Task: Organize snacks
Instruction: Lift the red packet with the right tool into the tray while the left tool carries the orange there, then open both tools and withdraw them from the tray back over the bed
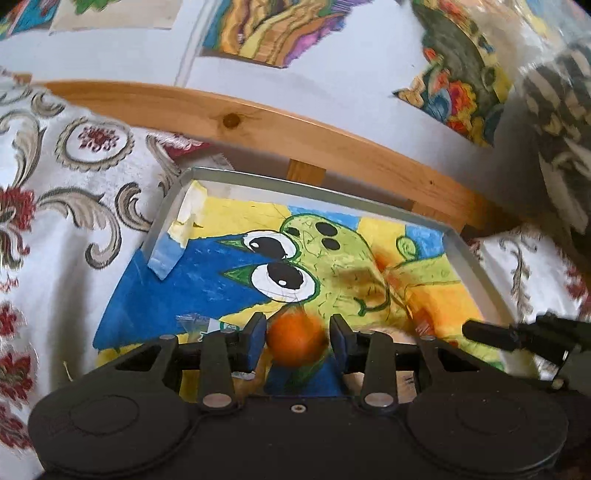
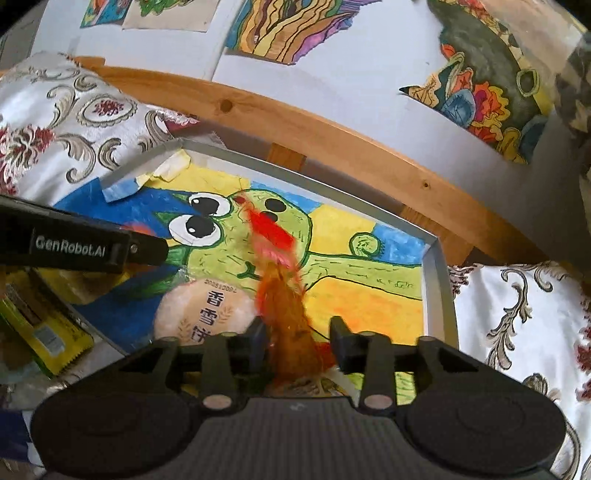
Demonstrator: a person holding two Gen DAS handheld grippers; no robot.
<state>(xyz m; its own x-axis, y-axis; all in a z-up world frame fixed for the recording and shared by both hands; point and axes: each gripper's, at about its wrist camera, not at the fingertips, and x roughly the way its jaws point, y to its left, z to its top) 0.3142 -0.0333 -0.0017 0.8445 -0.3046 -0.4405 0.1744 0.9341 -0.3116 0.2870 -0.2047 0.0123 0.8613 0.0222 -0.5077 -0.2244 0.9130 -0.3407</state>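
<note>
A grey metal tray [image 1: 476, 273] lined with a painted cartoon sheet lies on a patterned cloth. My left gripper [image 1: 297, 332] hovers over its near side, shut on a round orange snack [image 1: 295, 341] that is blurred. My right gripper [image 2: 299, 339] is shut on a long orange-red snack packet [image 2: 280, 288], also blurred, which stretches forward over the tray [image 2: 437, 280]. A round pale rice-cracker packet [image 2: 207, 310] with printed characters lies in the tray, left of the right gripper. The right gripper [image 1: 517, 338] shows at the right edge of the left wrist view. At the left of the right wrist view is the left gripper [image 2: 74, 247].
A wooden rail [image 1: 295, 144] runs behind the tray, with a white wall and colourful drawings [image 2: 288, 29] above it. A yellow-green packet [image 2: 51, 332] lies outside the tray at the near left. Patterned cloth [image 1: 74, 192] surrounds the tray on both sides.
</note>
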